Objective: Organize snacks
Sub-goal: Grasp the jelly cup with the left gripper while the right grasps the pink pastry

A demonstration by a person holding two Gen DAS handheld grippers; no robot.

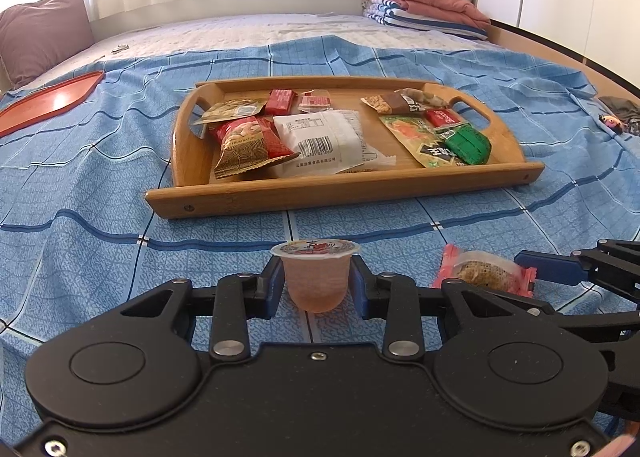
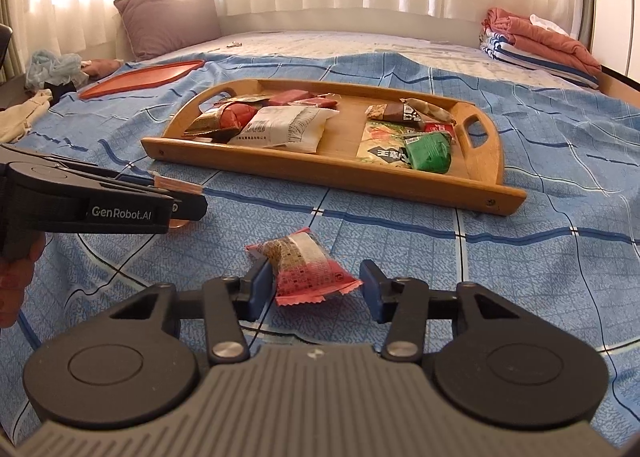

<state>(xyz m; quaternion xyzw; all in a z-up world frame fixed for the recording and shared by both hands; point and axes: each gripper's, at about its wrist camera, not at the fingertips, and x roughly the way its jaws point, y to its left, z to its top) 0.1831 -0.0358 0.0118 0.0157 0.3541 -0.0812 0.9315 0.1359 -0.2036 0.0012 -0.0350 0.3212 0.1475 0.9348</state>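
Left gripper (image 1: 317,285), lower centre of the left wrist view: jaws pinch a jelly cup (image 1: 315,277) at both sides, upright, on the blue bedsheet (image 1: 80,241). Right gripper (image 2: 312,289), lower centre of the right wrist view: jaws flank a red-and-clear snack packet (image 2: 304,265); the left pad touches it, the right stands clear. The wooden tray (image 1: 344,189), mid-frame beyond both, holds assorted snack packets. An orange tray (image 1: 48,101) lies at upper left.
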